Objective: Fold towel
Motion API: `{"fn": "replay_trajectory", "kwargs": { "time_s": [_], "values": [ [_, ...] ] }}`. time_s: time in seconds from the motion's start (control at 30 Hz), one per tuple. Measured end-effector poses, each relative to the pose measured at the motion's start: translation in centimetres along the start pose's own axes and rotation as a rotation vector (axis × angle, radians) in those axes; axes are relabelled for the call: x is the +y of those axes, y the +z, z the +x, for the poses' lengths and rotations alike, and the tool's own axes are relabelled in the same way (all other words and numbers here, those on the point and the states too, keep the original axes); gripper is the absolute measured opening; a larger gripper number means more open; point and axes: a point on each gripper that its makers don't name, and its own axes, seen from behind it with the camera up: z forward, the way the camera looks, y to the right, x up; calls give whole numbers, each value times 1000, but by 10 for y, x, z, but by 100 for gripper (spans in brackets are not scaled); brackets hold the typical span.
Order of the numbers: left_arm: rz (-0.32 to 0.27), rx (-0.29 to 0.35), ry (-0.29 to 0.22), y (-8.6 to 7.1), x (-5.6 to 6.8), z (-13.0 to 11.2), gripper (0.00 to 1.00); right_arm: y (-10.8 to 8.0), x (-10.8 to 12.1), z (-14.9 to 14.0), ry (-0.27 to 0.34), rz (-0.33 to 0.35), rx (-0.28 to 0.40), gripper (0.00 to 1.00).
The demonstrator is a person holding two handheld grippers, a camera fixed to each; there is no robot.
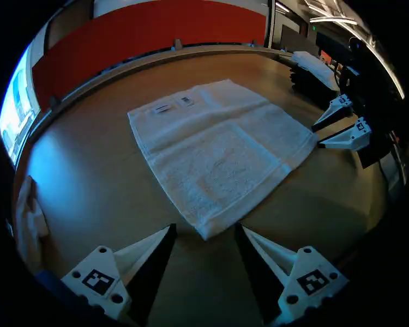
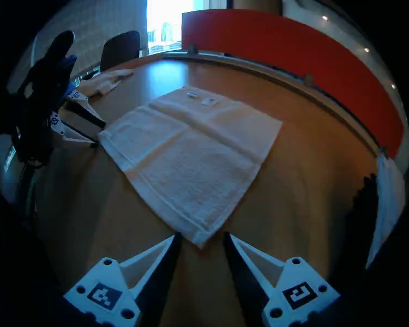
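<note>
A white towel (image 1: 221,152) lies spread flat on the wooden table (image 1: 95,180), with two small labels near its far edge. In the left gripper view, my left gripper (image 1: 205,231) is open at the towel's near corner, which lies between the fingertips. The right gripper (image 1: 343,124), held by a dark-gloved hand, sits at the towel's right corner. In the right gripper view, my right gripper (image 2: 200,238) is open with a corner of the towel (image 2: 191,152) between its tips, while the left gripper (image 2: 76,122) rests at the towel's left corner.
A red partition (image 1: 150,27) runs along the table's far edge. A folded white towel on a dark stack (image 1: 313,68) sits at the back right. A crumpled white cloth (image 2: 103,82) lies near a dark chair (image 2: 120,49), and another white cloth (image 2: 390,201) hangs at the right.
</note>
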Motion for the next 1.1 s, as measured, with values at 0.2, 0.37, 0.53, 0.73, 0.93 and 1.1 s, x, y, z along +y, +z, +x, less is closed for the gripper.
{"fn": "replay_trajectory", "kwargs": {
  "time_s": [0.2,0.37,0.53,0.73,0.93,1.1],
  "values": [
    [7,-3,6,1,1,0,73,0,-2,0,-3,9,1,50],
    [0,-8,16,2,2,1,71,0,-1,1,-12,14,-5,50],
    [-7,-12,26,2,3,1,71,0,-2,1,-21,21,-9,50],
    [-8,-15,24,3,4,2,69,1,-4,1,-21,34,-10,38],
    [-19,-19,37,4,8,2,58,2,-5,2,-29,38,-14,31],
    [-18,-19,34,4,10,2,50,2,-6,2,-27,41,-17,22]
  ]
}}
